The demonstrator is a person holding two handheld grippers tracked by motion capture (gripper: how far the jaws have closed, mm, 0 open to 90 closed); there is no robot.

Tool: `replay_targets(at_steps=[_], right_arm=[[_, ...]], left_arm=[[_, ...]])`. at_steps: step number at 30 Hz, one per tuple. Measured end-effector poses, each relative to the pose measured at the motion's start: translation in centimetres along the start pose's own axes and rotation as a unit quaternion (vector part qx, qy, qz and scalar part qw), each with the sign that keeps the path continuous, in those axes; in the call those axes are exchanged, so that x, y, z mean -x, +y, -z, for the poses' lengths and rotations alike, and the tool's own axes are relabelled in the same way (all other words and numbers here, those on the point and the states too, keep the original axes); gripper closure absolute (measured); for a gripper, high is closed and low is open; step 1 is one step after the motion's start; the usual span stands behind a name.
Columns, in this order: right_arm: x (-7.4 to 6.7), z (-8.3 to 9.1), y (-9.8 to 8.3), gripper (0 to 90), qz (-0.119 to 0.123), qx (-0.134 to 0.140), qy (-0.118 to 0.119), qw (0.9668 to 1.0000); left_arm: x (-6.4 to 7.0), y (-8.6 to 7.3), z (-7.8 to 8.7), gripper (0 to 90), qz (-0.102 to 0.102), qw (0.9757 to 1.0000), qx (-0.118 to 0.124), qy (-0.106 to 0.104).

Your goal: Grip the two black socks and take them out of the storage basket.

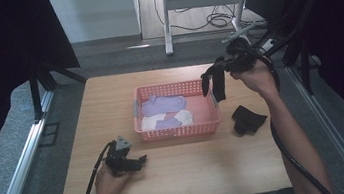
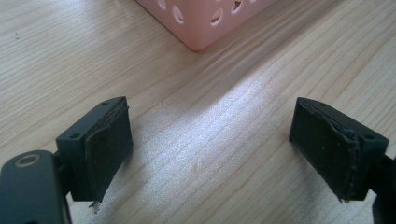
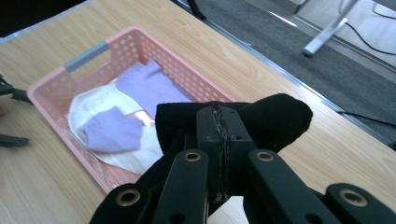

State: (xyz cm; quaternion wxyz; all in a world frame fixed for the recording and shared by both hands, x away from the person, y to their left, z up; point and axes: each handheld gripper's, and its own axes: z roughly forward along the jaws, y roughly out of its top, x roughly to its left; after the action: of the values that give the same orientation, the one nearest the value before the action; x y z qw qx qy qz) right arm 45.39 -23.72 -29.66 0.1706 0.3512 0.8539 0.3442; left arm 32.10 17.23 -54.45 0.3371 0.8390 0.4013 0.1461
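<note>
A pink perforated basket [image 1: 179, 131] [image 3: 50, 82] sits mid-table and holds purple socks [image 1: 163, 103] [image 3: 148, 85] and a white sock [image 1: 186, 118] [image 3: 93, 105]. My right gripper [image 1: 221, 64] [image 3: 218, 123] is shut on a black sock [image 1: 216, 82] [image 3: 275, 115], which hangs in the air just right of the basket's right end. A second black sock [image 1: 247, 119] lies on the table to the right of the basket. My left gripper [image 1: 141, 162] [image 2: 210, 147] rests low near the table's front left, jaws wide open over bare wood, with a basket corner [image 2: 205, 21] just ahead.
The wooden table [image 1: 110, 100] has free room at its front and left. Black frame struts [image 1: 39, 79] stand at both sides. A white desk leg [image 1: 166, 22] and cables [image 1: 218, 19] are on the floor beyond.
</note>
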Motion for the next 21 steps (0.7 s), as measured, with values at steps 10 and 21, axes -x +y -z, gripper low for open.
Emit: replay_targets(at_steps=[10,21], right_arm=[[3.1,2.6,-3.9,88.9,-0.039,-0.003,-0.037,0.9985],[5.2,1.6,-9.0,88.7,-0.071,-0.034,-0.06,0.9951]], left_arm=[[0.0,0.0,0.0,12.8,0.0,1.0,0.001,0.001],[0.0,0.0,0.0,12.8,0.0,1.0,0.0,0.0]])
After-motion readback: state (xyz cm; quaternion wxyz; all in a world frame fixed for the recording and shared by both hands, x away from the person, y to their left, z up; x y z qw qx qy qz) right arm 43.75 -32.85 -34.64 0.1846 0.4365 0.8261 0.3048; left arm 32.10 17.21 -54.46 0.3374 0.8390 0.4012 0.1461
